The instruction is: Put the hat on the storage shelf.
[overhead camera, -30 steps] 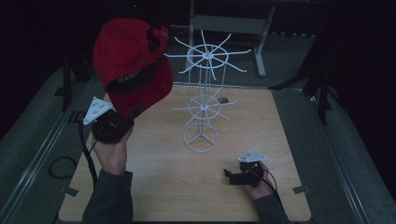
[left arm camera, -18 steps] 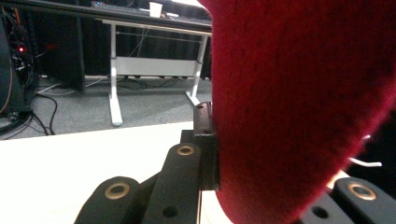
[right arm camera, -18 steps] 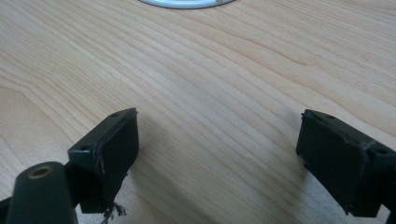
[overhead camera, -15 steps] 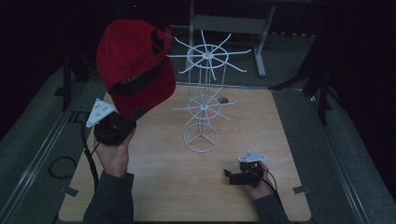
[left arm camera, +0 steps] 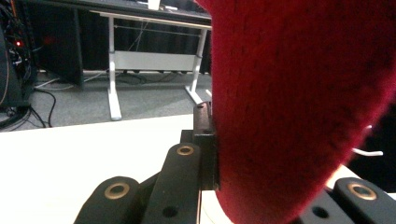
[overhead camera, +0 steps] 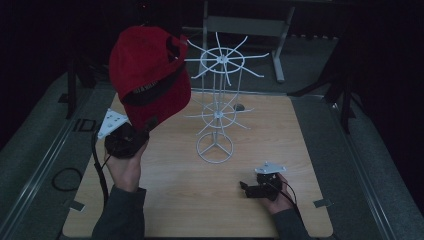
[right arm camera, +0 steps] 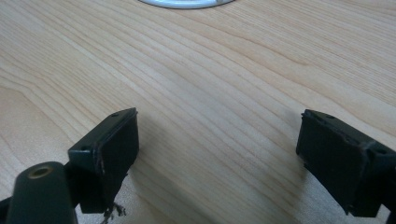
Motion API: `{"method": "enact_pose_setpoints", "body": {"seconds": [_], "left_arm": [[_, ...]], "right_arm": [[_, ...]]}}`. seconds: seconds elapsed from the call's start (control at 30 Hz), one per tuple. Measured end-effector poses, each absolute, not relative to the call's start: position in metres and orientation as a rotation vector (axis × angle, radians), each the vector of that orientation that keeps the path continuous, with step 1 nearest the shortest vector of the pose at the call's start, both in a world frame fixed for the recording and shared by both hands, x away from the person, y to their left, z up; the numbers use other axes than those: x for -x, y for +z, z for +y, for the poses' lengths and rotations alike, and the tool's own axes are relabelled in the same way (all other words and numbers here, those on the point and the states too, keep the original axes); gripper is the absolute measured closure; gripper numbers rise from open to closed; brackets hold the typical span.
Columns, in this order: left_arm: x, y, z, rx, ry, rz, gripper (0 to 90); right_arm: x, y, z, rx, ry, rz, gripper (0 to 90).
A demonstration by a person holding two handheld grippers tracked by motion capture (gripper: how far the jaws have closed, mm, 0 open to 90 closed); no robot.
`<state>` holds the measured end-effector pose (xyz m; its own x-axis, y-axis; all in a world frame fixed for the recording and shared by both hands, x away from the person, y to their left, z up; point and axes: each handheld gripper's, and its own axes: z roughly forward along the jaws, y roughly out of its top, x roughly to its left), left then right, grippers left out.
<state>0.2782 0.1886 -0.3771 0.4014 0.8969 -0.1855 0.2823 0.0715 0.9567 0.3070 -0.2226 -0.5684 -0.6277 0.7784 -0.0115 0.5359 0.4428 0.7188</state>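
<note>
Left tongs (overhead camera: 142,125) clamped on red cap (overhead camera: 149,75), held high beside white rack (overhead camera: 216,105). Right tongs (right arm camera: 217,154) gaped wide, empty, low over counter (overhead camera: 280,130), near rack base.

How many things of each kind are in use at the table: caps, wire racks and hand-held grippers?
Caps: 1, the red cap
Wire racks: 1, the white rack
Grippers: 2, the left gripper and the right gripper
Total: 4
</note>
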Motion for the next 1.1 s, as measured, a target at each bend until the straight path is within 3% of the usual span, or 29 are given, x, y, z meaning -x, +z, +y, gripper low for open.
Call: {"method": "enact_pose_setpoints", "body": {"seconds": [1.1], "left_arm": [[-0.285, -0.422, 0.172, -1.530, 0.596, 1.173, 85.2]], "right_arm": [[-0.307, -0.569, -0.223, -1.115, 0.993, 2.356, 12.9]]}}
